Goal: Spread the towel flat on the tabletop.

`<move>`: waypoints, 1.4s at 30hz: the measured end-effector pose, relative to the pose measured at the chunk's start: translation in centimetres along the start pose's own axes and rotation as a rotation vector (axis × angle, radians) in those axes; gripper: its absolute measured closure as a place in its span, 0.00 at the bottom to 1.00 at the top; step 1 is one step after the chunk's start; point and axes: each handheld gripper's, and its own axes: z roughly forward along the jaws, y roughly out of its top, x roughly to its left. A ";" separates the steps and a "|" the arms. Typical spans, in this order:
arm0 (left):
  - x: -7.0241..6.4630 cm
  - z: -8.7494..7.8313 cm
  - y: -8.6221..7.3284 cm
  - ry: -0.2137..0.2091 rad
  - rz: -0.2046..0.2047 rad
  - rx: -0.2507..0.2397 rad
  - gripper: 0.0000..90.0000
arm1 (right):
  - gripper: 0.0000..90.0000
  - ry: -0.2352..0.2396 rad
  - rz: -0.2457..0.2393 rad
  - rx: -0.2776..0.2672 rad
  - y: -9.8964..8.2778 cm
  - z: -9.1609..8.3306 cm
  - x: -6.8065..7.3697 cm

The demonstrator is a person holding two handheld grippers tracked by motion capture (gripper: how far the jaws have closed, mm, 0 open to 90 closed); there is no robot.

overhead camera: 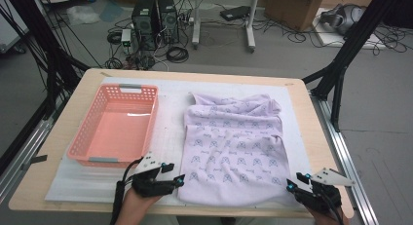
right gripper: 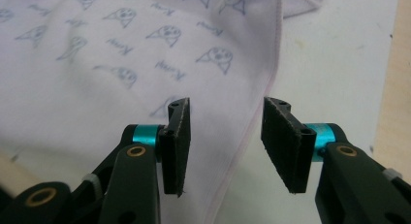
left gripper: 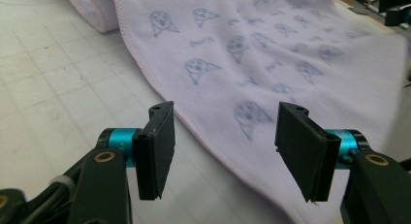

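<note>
From above, my left claw [overhead camera: 179,178] and right claw [overhead camera: 291,184] flank the cloth's [overhead camera: 234,147] near corners on the desk [overhead camera: 63,132]. Through the left gripper view, jaws wide, hem between, unpinched. Right gripper view: half-wide, edge ahead, ready to grab.

The high view looks down on the cloth [overhead camera: 234,147] from above; both gripper views skim its near corners closely.

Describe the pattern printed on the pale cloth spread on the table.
The pale lilac cloth carries repeated blue-grey cartoon faces with small script words, clearest in the left gripper view.
</note>
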 end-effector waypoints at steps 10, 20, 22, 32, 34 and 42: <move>-0.3 3.1 1.2 0.157 0.067 0.064 0.61 | 0.81 0.025 -0.032 0.015 1.2 5.1 -1.5; 1.6 4.8 3.3 0.212 0.034 0.016 0.98 | 0.97 0.047 -0.016 -0.036 3.2 7.3 -2.7; 2.3 5.1 4.3 0.262 0.020 -0.006 0.98 | 0.97 0.014 -0.026 -0.058 3.9 7.9 -3.0; 3.8 5.9 5.6 0.249 -0.046 -0.076 0.67 | 0.77 -0.083 0.031 -0.060 5.6 10.0 -4.1; 3.2 5.3 5.2 0.224 -0.034 -0.080 0.57 | 0.71 -0.053 0.059 -0.087 5.1 9.1 -4.1; 1.5 3.6 2.2 0.138 -0.002 -0.011 0.47 | 0.62 0.033 0.045 -0.074 2.3 5.8 -3.1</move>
